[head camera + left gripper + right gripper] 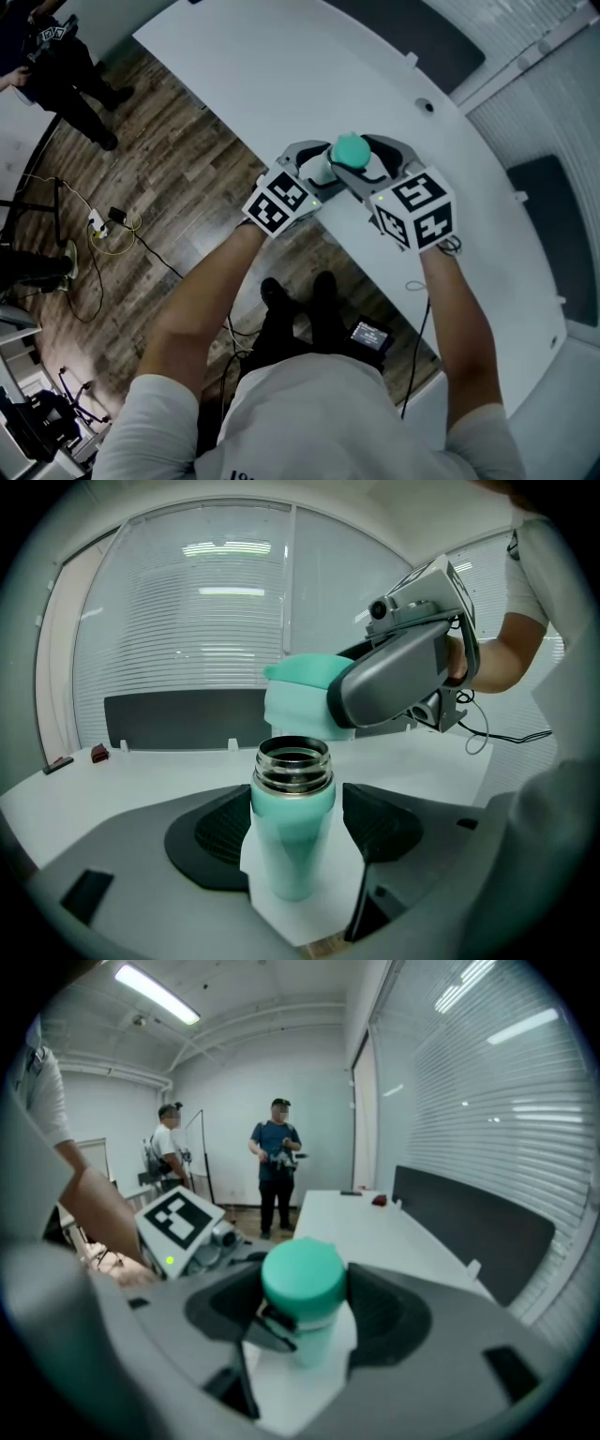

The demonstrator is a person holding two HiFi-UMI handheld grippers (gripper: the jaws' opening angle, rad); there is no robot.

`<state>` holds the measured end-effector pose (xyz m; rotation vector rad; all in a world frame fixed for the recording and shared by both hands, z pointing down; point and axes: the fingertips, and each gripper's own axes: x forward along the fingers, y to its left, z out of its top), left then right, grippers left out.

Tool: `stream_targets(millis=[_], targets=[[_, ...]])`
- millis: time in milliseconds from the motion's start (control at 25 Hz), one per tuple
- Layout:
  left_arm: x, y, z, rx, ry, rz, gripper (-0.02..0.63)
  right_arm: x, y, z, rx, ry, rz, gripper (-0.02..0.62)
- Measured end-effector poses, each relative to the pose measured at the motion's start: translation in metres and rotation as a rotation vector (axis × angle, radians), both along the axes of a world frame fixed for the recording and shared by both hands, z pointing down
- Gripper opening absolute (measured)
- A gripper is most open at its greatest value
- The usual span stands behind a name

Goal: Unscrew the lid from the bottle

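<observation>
The unscrewing looks done: the left gripper's (311, 169) jaws clamp the mint-green, steel-necked bottle (292, 841) by the white table's (272, 66) edge, and the right gripper's (302, 1302) jaws grip the round mint-green lid (302, 697), free at the bottle's 12 o'clock.

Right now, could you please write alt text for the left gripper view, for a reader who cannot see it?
The left hand-held gripper clamps an upright mint-green bottle, its steel threaded mouth open. Above and behind it, the right hand-held gripper holds the lid over a white table.
</observation>
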<state>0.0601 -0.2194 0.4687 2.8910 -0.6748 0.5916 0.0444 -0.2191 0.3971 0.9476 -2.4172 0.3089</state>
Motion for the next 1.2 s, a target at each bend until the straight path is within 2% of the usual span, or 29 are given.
stream_targets(millis=[360,800,960,1200], targets=[[-0.011,0.005,-0.037,0.068,0.039,-0.011,0.311,0.013,-0.002,-0.035,0.068,-0.055,0.066,0.291],[-0.051,0.007,-0.111,0.081,0.245,-0.180,0.304,0.026,0.004,-0.073,0.119,-0.123,0.140,0.291],[-0.068,0.013,-0.135,0.083,0.327,-0.248,0.250,0.029,0.011,-0.081,0.134,-0.138,0.174,0.292],[-0.084,0.040,-0.164,0.034,0.470,-0.274,0.188,0.030,0.028,-0.099,0.148,-0.189,0.227,0.293]])
